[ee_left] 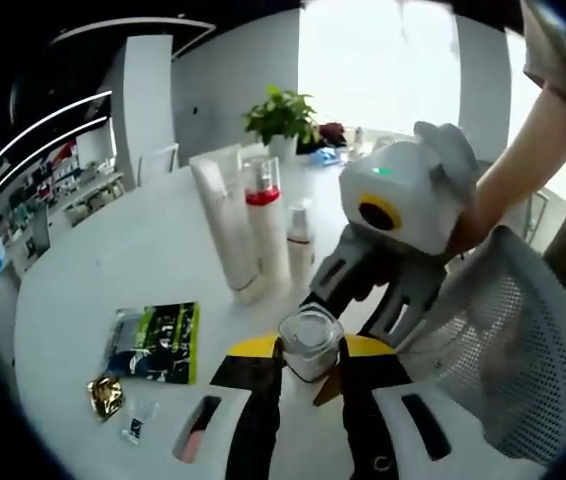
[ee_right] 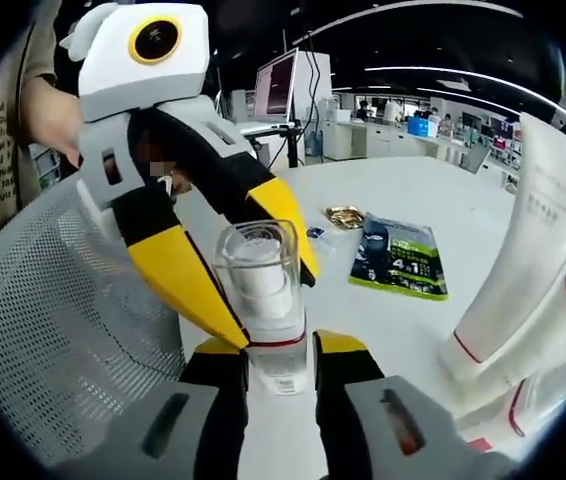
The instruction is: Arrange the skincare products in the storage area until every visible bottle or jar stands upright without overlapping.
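A small clear-capped bottle point(ee_left: 311, 338) with a white inner top and a red band is held over the white table point(ee_left: 113, 270). My left gripper point(ee_left: 309, 352) is shut on its cap, a black-and-yellow jaw on each side. In the right gripper view the same bottle point(ee_right: 261, 265) rises between the jaws of my right gripper point(ee_right: 281, 368), shut on its lower body. The left gripper point(ee_right: 268, 300) comes in from the upper left. The right gripper point(ee_left: 348, 315) comes in from the right. A white tube point(ee_left: 225, 225), a red-banded bottle point(ee_left: 263, 215) and a small white bottle point(ee_left: 300, 245) stand upright together.
A green packet point(ee_left: 153, 342), a gold foil piece point(ee_left: 105, 395) and a tiny clear item point(ee_left: 138, 425) lie on the table's near left. A potted plant point(ee_left: 281, 115) stands at the far edge. A grey mesh chair point(ee_left: 523, 340) is close on the right, beside a person's arm point(ee_left: 533, 150).
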`<state>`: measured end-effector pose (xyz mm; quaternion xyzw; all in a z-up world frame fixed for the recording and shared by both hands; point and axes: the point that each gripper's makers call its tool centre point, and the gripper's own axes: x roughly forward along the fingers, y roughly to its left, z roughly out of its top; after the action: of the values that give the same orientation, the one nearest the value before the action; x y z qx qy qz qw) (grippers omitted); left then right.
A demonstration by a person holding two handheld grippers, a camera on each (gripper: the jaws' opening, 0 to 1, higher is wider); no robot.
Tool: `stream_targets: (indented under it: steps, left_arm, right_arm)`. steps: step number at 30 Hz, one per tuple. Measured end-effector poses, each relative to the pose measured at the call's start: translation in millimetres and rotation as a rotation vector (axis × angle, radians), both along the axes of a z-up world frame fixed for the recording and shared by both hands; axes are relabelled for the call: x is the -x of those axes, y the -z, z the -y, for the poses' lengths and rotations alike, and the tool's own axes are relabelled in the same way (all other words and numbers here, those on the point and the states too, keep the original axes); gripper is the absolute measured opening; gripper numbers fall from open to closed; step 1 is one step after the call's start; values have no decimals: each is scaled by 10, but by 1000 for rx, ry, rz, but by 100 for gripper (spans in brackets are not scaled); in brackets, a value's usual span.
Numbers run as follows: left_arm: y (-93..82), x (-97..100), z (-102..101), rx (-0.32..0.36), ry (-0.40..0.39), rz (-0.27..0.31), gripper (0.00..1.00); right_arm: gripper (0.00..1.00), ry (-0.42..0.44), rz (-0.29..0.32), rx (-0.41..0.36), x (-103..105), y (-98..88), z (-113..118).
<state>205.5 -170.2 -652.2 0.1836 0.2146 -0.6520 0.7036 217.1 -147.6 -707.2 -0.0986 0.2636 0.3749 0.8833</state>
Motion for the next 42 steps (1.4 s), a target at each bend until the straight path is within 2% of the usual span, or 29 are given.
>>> stream_targets:
  steps: [19, 25, 30, 37, 42]
  left_arm:
    - [-2, 1, 15, -1, 20, -14, 19]
    - [1, 30, 66, -9, 31, -4, 19]
    - [-7, 59, 108, -5, 48, 5, 19]
    - [-2, 100, 94, -5, 127, -6, 18]
    - [79, 109, 77, -51, 199, 17, 19]
  right_arm:
    - [22, -18, -4, 34, 5, 13, 46]
    - [22, -36, -9, 5, 22, 29, 50]
    - [21, -115, -41, -68, 76, 23, 61]
    - [21, -253, -29, -42, 138, 12, 50]
    - [21, -296, -34, -39, 148, 8, 28]
